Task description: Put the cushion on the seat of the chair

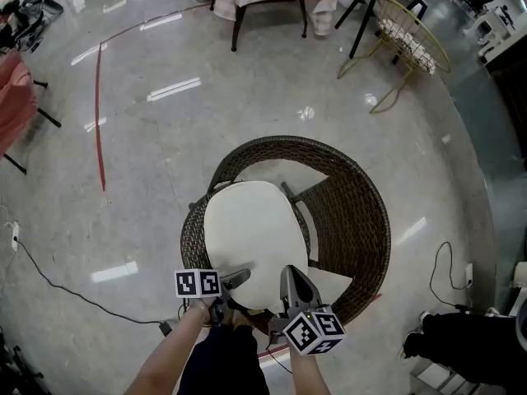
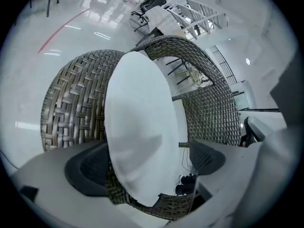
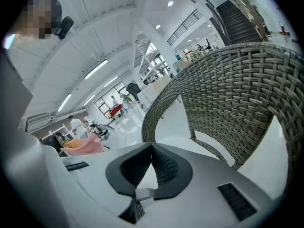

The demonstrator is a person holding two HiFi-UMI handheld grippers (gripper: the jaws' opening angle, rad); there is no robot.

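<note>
— At the centre of the head view, what do we label first?

— We label the wicker chair on the glossy floor, and the white cushion over its front part, near the person's side. The pale seat shows bare beyond the cushion.

— How do we mark the cushion's pose?

— We mark it as tilted up on edge, not lying flat. From the left gripper view the cushion stands nearly upright in front of the woven chair.

— And the left gripper?

— We note that the left gripper has its fingers spread wide. The cushion's lower edge stands between them, with a gap on each side, so neither pad presses on it.

— And the right gripper?

— We read the right gripper as pressed together at the tips, pinching what we take to be the cushion's white edge. Behind it rises the chair back.
</note>
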